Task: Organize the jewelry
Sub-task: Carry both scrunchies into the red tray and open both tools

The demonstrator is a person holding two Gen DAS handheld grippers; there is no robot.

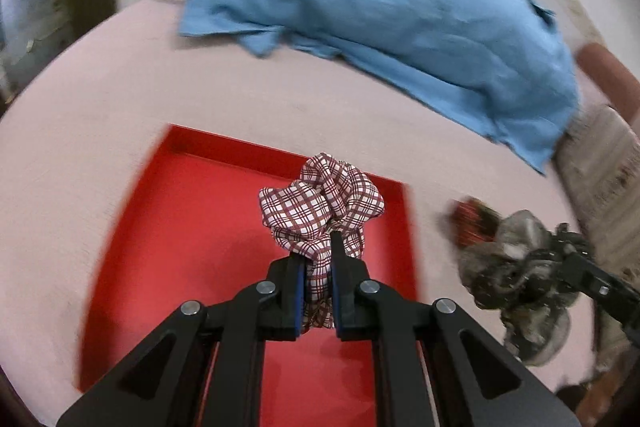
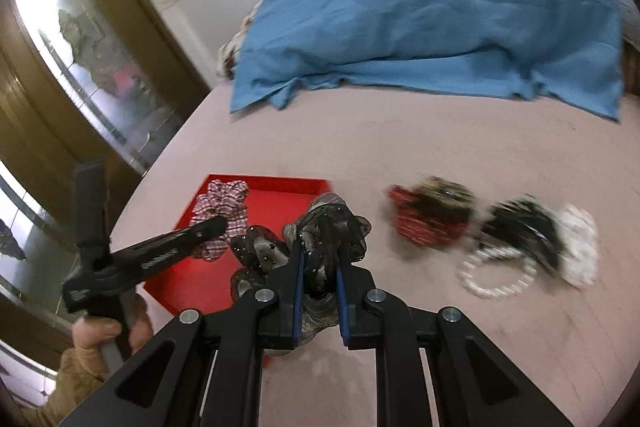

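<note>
Left gripper (image 1: 318,291) sits nearest the lens, its blue pads clamped on a checked scrunchie (image 1: 322,211), red-and-white plaid cloth bunched up above the fingertips, hanging over the red tray (image 1: 192,227). Tray lies flat on the pink bed sheet (image 1: 80,131) and looks bare inside from this view.

Right gripper (image 2: 320,287) is pinched on a dark sheer scrunchie (image 2: 328,227), grey-black gauzy fabric with small studs or beads; part of it droops below the pads. It hangs just at the tray's near-right corner, over the sheet rather than clearly inside.

Remaining pile on the sheet, well right of the tray: a red-and-black scrunchie (image 2: 430,217), a black-and-white scrunchie (image 2: 540,235) and a pearl bracelet (image 2: 496,273), all motion-blurred. Bracelet touches the black-and-white one. A blue garment (image 2: 432,11) is spread at the far end of the bed.

Handling, my read: both scrunchies are light, soft and squashy, no breakage risk, cloth won't slip off the pads. Grab anywhere on the gathered band; a pinch through one fold is enough. Sheer one could snag its studs on the pad edges at release. Bracelet looks harder: thin, beady, lies flat on soft sheet, likely elastic, so take it across the strand with fingertips pressed into the bedding.
</note>
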